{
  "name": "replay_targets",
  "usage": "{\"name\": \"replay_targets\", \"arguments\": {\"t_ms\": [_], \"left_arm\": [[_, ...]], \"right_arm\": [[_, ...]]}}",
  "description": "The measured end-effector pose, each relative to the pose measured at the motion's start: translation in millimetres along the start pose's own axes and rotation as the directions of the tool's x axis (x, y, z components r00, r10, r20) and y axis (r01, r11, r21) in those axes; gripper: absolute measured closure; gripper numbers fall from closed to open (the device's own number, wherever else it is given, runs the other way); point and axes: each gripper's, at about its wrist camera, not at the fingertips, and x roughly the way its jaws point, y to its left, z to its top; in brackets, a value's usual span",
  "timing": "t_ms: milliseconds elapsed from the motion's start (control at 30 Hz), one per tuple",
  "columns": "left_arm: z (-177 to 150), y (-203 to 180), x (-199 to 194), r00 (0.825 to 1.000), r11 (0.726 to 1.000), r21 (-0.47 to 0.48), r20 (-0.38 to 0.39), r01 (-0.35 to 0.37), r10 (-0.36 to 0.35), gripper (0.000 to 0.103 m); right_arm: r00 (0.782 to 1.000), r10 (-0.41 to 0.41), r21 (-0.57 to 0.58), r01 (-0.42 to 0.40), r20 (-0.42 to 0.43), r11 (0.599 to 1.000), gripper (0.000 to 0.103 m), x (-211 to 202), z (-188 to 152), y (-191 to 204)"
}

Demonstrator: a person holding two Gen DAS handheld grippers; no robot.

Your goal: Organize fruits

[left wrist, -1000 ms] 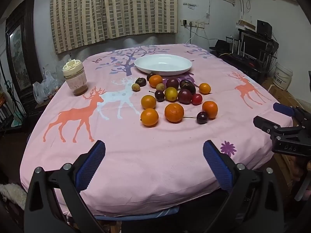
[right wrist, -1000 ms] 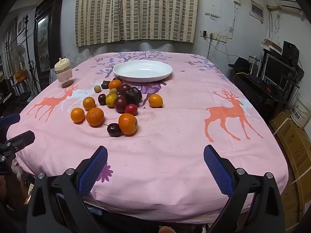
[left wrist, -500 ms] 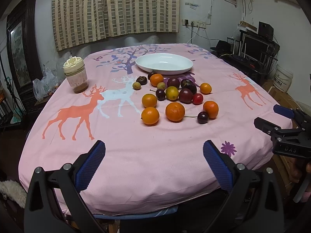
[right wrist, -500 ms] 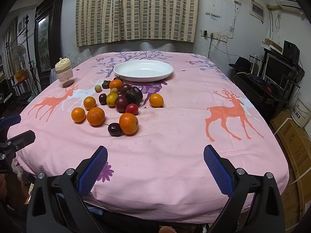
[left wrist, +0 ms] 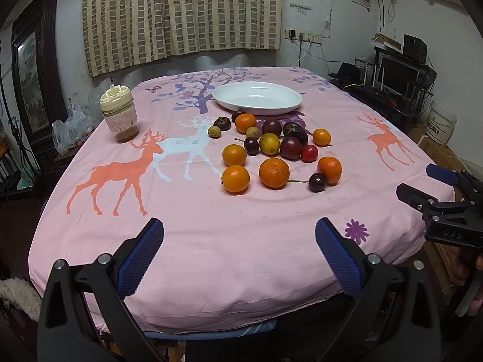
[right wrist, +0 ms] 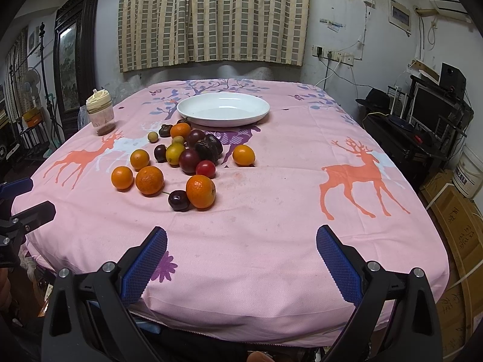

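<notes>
A cluster of fruit lies mid-table on the pink deer cloth: several oranges (left wrist: 274, 173) (right wrist: 200, 191), dark plums (left wrist: 290, 148), cherries (left wrist: 317, 182) (right wrist: 178, 200), a red tomato (left wrist: 309, 153) and small green fruits. An empty white oval plate (left wrist: 257, 97) (right wrist: 223, 109) stands just behind them. My left gripper (left wrist: 240, 252) is open and empty above the table's near edge. My right gripper (right wrist: 241, 256) is open and empty at the near edge too; it also shows in the left wrist view (left wrist: 422, 185).
A lidded plastic jar (left wrist: 119, 113) (right wrist: 100, 112) with brown contents stands at the far left of the table (left wrist: 211, 241). A dark cabinet and bags are left of the table; a desk with a monitor (right wrist: 431, 114) and boxes are right.
Both views have drifted slightly; the left gripper has tilted a little so the fruit sits lower in its frame. Nothing was grasped or moved.
</notes>
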Motion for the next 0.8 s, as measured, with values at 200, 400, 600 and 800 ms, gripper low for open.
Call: {"name": "replay_targets", "arguments": {"t_ms": [200,400,600,800], "left_arm": [[-0.9,1.4,0.5,1.0,1.0,-0.003,-0.001,-0.001,0.001,0.005],[-0.8,2.2,0.7,1.0,1.0,-0.004,-0.002,-0.001,0.001,0.005],[-1.7,4.6,1.0,1.0,1.0,-0.013,-0.006,-0.001,0.001,0.005],[-1.5,8.2,2.3,1.0,1.0,-0.026,-0.012,-0.003,0.003,0.005]], "right_arm": [[1.0,0.001,-0.001,-0.001,0.001,1.0,0.004,0.1,0.0,0.0],[1.0,0.0,0.001,0.0,-0.001,1.0,0.004,-0.3,0.3,-0.8],[1.0,0.001,0.0,-0.001,-0.002,1.0,0.004,1.0,0.3,0.4],[1.0,0.002,-0.001,-0.002,-0.01,1.0,0.004,4.5,-4.2,4.9]]}}
